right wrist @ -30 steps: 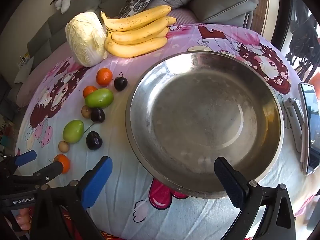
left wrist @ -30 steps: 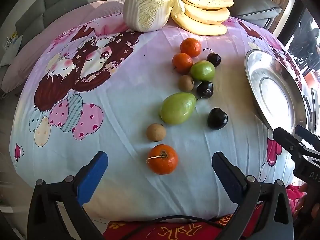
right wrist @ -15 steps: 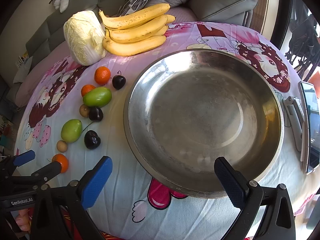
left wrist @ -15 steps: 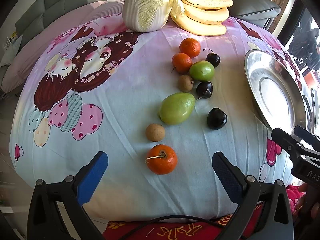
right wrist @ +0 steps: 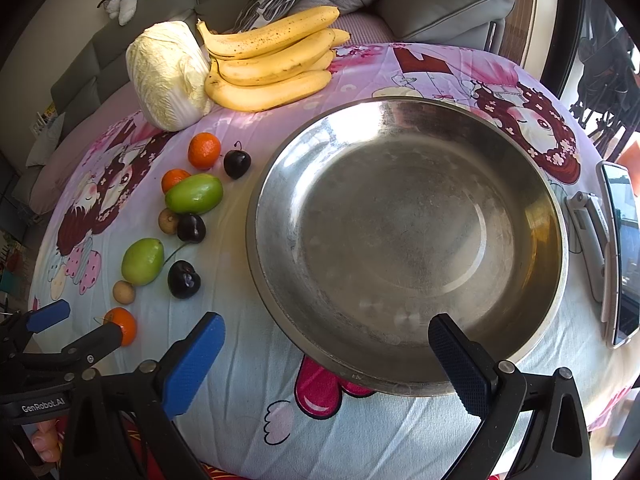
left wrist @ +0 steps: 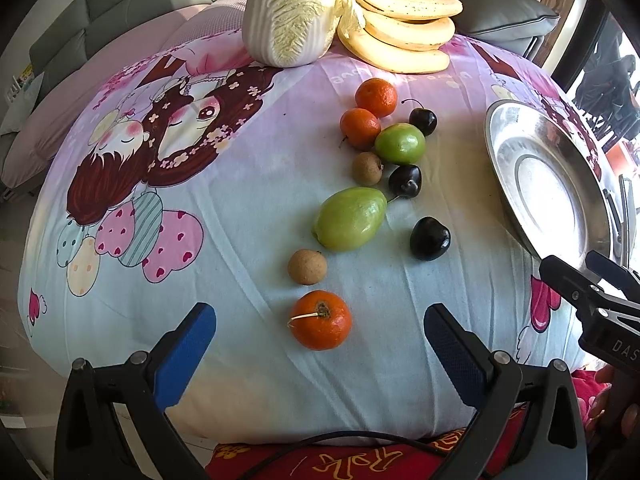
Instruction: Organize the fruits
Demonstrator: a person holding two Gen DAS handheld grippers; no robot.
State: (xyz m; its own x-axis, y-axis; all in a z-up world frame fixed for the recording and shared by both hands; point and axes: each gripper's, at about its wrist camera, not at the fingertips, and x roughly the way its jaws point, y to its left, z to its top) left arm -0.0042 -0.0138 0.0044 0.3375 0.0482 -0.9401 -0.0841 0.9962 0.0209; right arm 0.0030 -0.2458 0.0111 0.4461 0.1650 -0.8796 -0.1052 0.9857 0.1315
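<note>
The left gripper (left wrist: 320,344) hangs low over the near edge of the table, level, its blue pads spread wide and holding nothing; an orange (left wrist: 320,319) lies on the cloth (left wrist: 240,264) between the pads, touching neither. The right gripper (right wrist: 326,354) is likewise spread and empty, its pads set either side of the near rim of a steel bowl (right wrist: 280,264), above it as far as can be told. A fingertip shows at the lower left corner of the right view, under the left gripper's body. Beyond the orange, a string of fruit runs away across the cloth: a brown longan (left wrist: 307,266), a green mango (left wrist: 350,218), a dark cherry (left wrist: 430,238), then a tighter cluster of another longan, cherries, a green fruit and two oranges. At the far edge lie a cabbage (left wrist: 294,12) and bananas (left wrist: 404,28), touching. The bowl sits right of the fruit, empty. A phone (right wrist: 620,252) lies right of the bowl.
</note>
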